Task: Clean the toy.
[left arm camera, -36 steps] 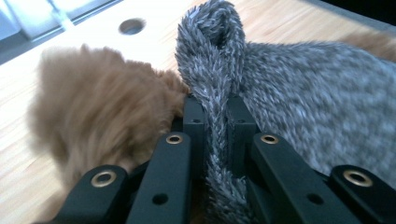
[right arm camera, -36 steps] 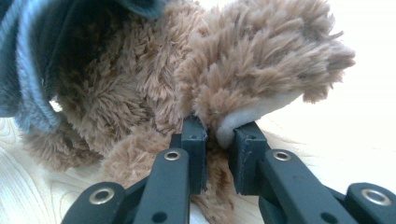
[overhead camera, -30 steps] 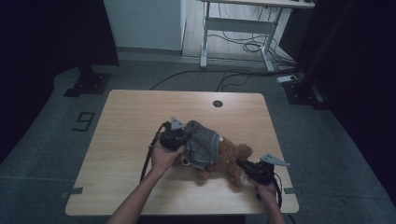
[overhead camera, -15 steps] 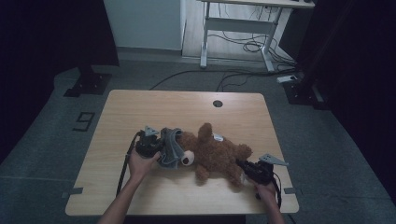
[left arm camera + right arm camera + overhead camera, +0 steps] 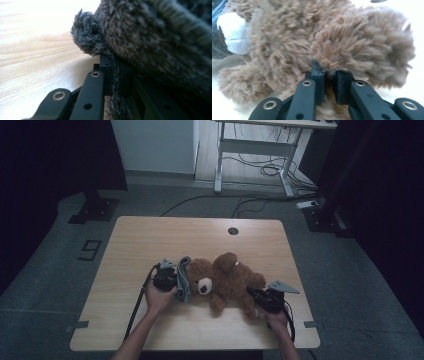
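Grey garment (image 5: pixel 160 37) hides bear's (image 5: pixel 225 280) head-top – blurred close-up; edges cropped.

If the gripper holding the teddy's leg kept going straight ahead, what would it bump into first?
The right gripper, its jaws shut on the teddy bear's leg, points into the bear, so it would probably meet the bear's furry body first.

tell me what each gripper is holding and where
Left gripper pinches the grey garment at its edge; right gripper pinches the teddy bear by a leg.
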Demonstrator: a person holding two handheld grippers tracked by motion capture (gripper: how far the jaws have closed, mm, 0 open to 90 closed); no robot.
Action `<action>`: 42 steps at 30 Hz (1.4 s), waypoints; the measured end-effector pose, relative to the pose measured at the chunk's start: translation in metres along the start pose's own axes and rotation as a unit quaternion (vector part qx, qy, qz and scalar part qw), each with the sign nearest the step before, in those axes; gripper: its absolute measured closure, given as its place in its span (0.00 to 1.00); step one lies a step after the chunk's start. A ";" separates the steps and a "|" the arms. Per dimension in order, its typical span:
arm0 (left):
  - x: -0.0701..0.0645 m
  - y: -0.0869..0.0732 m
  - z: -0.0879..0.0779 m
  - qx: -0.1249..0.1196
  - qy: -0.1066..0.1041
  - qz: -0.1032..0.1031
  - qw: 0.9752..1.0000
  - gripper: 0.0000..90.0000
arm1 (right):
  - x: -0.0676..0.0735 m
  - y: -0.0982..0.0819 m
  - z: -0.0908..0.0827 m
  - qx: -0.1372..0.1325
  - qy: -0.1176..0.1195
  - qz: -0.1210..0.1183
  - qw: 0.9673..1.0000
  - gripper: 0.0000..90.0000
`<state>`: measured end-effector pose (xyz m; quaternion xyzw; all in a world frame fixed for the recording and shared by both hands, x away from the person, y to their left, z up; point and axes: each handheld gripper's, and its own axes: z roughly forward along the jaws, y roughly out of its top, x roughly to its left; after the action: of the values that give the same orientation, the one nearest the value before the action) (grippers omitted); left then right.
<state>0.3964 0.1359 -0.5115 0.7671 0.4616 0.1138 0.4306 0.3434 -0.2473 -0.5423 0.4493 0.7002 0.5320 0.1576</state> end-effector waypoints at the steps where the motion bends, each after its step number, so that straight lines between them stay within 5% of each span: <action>1: 0.000 0.003 -0.001 -0.004 -0.003 0.001 1.000 0.93 | 0.000 0.003 0.002 -0.002 -0.003 -0.004 1.000 0.90; 7: 0.001 0.026 -0.001 -0.017 -0.001 0.018 1.000 0.93 | -0.009 0.020 0.017 -0.028 -0.028 -0.021 0.999 0.90; 13: 0.013 0.015 -0.001 0.005 0.009 0.011 1.000 0.92 | -0.020 0.019 0.024 -0.032 -0.027 -0.021 0.999 0.89; 17: 0.015 0.015 -0.014 -0.005 0.008 0.012 1.000 0.90 | -0.020 0.013 0.020 -0.022 -0.022 -0.026 0.999 0.89; 25: 0.004 0.063 -0.036 -0.057 0.010 0.043 0.997 0.88 | -0.021 0.009 0.014 -0.022 -0.017 -0.034 0.999 0.88; 30: -0.016 0.105 -0.018 -0.061 -0.011 0.071 0.996 0.87 | -0.021 0.008 0.013 -0.025 -0.013 -0.042 0.999 0.88; 33: -0.026 0.121 0.003 -0.045 -0.014 0.077 0.996 0.87 | -0.021 0.008 0.012 -0.025 -0.012 -0.042 0.999 0.88; 38: -0.029 0.110 0.040 0.023 -0.002 0.065 0.998 0.87 | -0.021 0.007 0.010 -0.028 -0.013 -0.040 0.999 0.87; 42: -0.023 0.092 0.040 0.021 -0.006 0.052 0.998 0.89 | -0.023 0.006 0.008 -0.029 -0.010 -0.034 0.999 0.86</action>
<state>0.4624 0.0763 -0.4596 0.7995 0.4206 0.1220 0.4110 0.3646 -0.2605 -0.5460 0.4257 0.6977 0.5420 0.1956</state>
